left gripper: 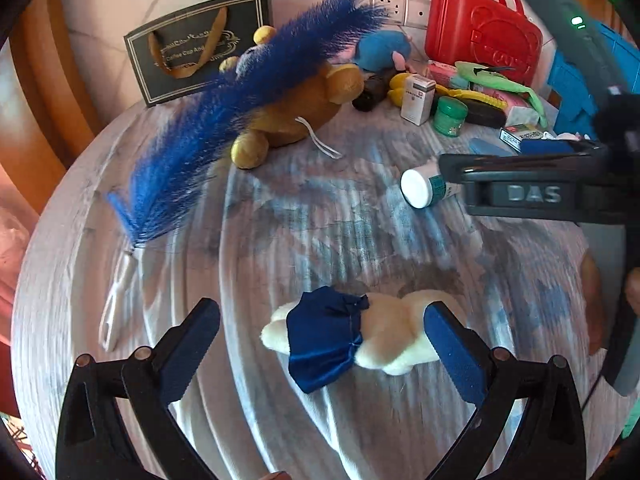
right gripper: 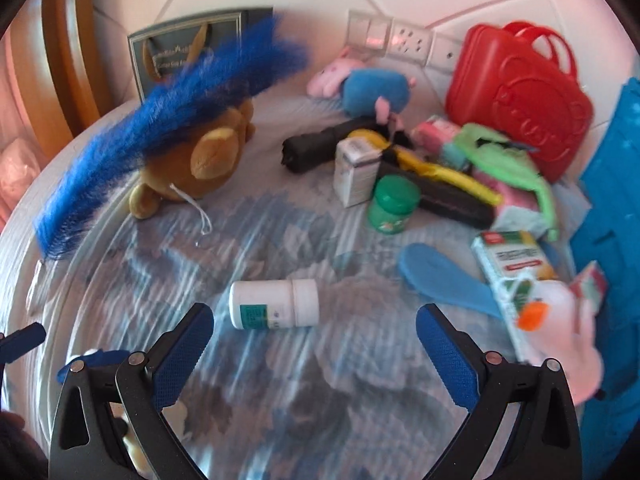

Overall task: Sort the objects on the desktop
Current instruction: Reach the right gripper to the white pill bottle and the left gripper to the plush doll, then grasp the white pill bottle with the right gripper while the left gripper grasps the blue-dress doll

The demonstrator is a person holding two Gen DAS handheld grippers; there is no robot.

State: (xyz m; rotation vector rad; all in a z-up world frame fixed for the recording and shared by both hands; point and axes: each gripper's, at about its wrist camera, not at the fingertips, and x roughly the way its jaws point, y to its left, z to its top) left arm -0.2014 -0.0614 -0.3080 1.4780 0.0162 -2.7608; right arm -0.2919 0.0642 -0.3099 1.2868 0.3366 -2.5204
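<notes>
Between your left gripper (left gripper: 322, 350) fingers, which stand wide apart, lies a small cream plush toy in a blue skirt (left gripper: 352, 336) on the table (left gripper: 280, 220); the right-hand pad touches or nearly touches the toy's cream end, and the other pad is well clear of it. Your right gripper (right gripper: 316, 354) is also spread wide and holds nothing, hanging over the table's near middle. A white pill bottle (right gripper: 274, 305) lies on its side just ahead of it, nearer its left finger. Toward the far edge, a brown plush bear (right gripper: 204, 160) lies under a blue feather plume (right gripper: 160, 120), with a dark gift bag (left gripper: 200, 44) standing behind. At the far right corner, a red toy case (right gripper: 520, 100) stands behind a heap of small items, including a green jar (right gripper: 394, 204) and a white carton (right gripper: 354, 168).
</notes>
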